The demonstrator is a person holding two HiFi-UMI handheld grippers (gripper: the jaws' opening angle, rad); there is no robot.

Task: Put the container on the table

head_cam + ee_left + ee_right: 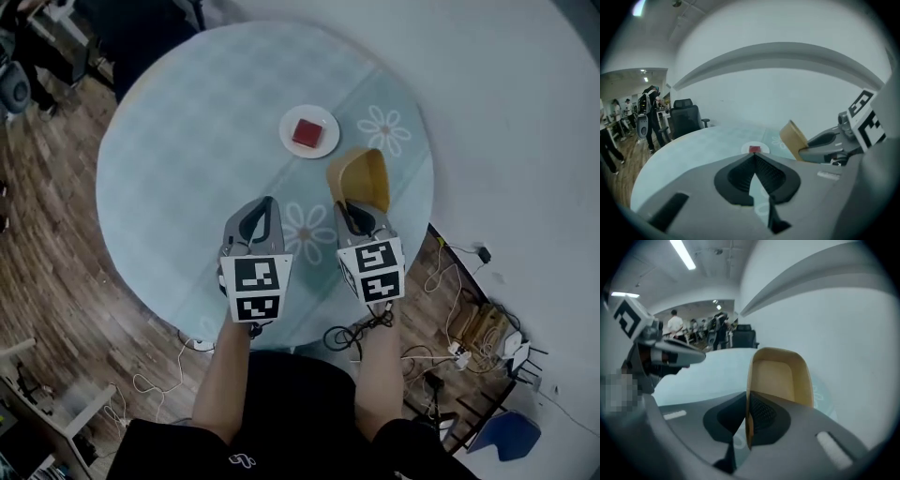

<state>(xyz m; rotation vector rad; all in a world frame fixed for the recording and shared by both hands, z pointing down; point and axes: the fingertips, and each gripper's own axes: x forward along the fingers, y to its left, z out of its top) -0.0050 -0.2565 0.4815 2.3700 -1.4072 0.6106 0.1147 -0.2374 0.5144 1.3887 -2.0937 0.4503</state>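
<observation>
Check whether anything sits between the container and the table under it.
Nothing visible does. The right gripper holds the container by its wall over bare table. The plate with the red block lies farther off, and the shut left gripper is off to the side.

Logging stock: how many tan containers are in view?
1: the tan container, gripped by its wall in the right gripper, over the table beside the white plate. None seems hidden.

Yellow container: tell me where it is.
Head view, right of centre: the yellow container is pinched in the right gripper, over the table beside the white plate.
</observation>
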